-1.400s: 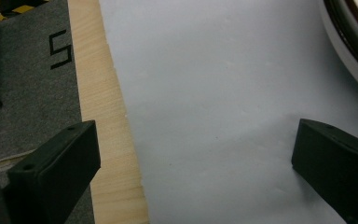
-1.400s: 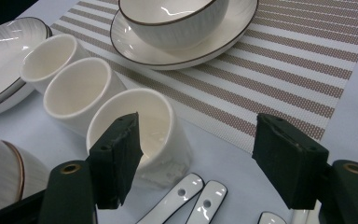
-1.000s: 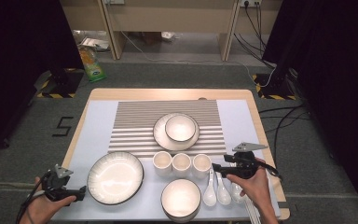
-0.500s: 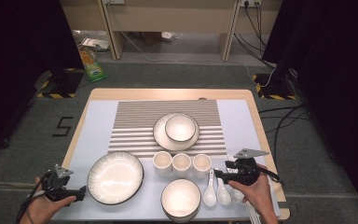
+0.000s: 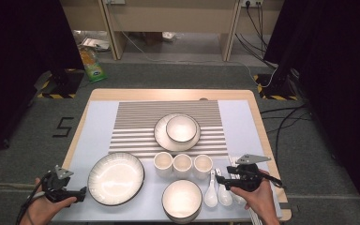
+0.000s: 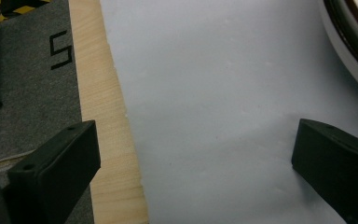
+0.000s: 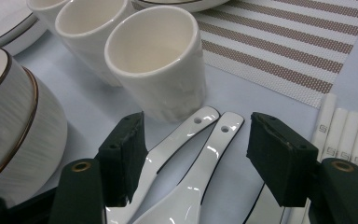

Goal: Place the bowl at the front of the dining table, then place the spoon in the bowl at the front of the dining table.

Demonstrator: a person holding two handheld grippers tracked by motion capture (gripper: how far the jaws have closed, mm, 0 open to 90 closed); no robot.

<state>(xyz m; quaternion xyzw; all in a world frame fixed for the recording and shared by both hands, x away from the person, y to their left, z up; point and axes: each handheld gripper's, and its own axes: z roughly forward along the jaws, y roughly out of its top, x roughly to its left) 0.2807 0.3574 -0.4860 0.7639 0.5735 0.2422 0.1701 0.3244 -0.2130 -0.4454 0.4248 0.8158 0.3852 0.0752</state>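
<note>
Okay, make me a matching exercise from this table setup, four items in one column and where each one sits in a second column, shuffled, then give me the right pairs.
Column one:
1. small white bowl with a dark rim
2. large white ribbed plate with a dark rim
3. pair of white ceramic spoons
4. row of three white handleless cups

Column two:
A. between the open jaws of the right gripper
B. on a plate on the striped mat
C. beside the left gripper
D. just in front of the striped mat's near edge

Pairs: 1-B, 2-C, 3-A, 4-D
</note>
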